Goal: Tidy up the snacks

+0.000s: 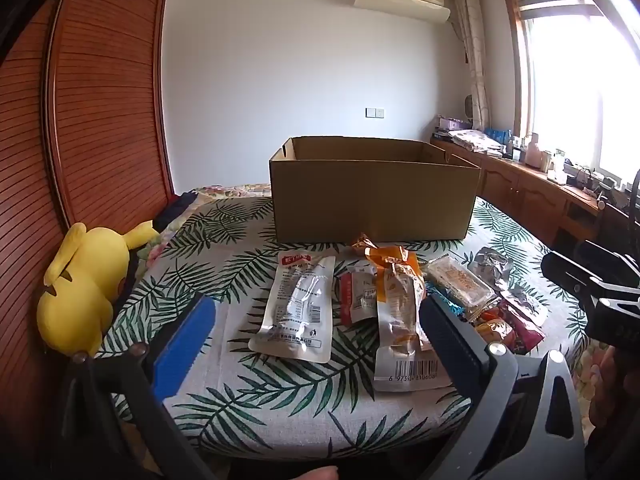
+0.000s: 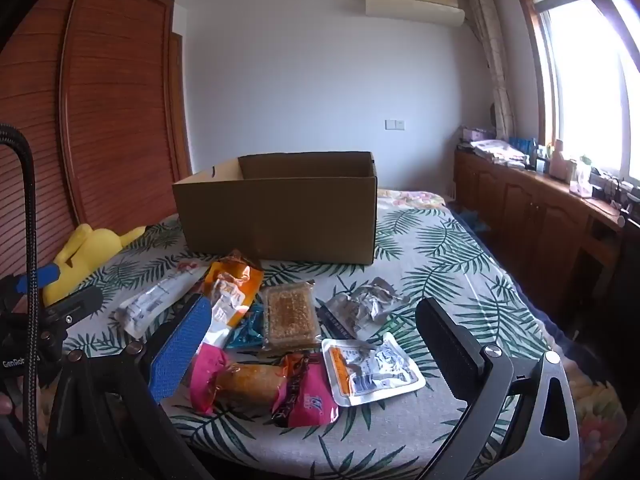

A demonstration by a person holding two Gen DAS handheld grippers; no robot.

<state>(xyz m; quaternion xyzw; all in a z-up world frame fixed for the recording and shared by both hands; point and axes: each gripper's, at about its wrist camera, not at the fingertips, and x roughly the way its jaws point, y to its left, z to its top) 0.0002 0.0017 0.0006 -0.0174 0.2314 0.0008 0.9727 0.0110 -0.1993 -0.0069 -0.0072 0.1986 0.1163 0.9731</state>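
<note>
An open cardboard box (image 1: pixel 374 200) (image 2: pixel 280 216) stands on the leaf-print bedcover (image 1: pixel 280 408). Several snack packets lie in front of it: a white pouch (image 1: pixel 298 312), an orange-and-clear packet (image 1: pixel 400 308), a clear tray of brown squares (image 2: pixel 289 314), a pink-wrapped roll (image 2: pixel 256 386), a white flat pack (image 2: pixel 372 368) and a crumpled silver wrapper (image 2: pixel 360 304). My left gripper (image 1: pixel 316 344) hovers open over the white pouch and the orange packet, nothing between its fingers. My right gripper (image 2: pixel 316 344) is open above the pink roll and the flat pack, empty. The right gripper's body shows at the left view's right edge (image 1: pixel 600 284).
A yellow plush toy (image 1: pixel 84 284) lies at the bed's left edge against a wooden slatted wardrobe (image 1: pixel 100 100). A low wooden cabinet (image 2: pixel 532 204) with clutter runs along the window side on the right. Bare bedcover lies right of the box (image 2: pixel 440 248).
</note>
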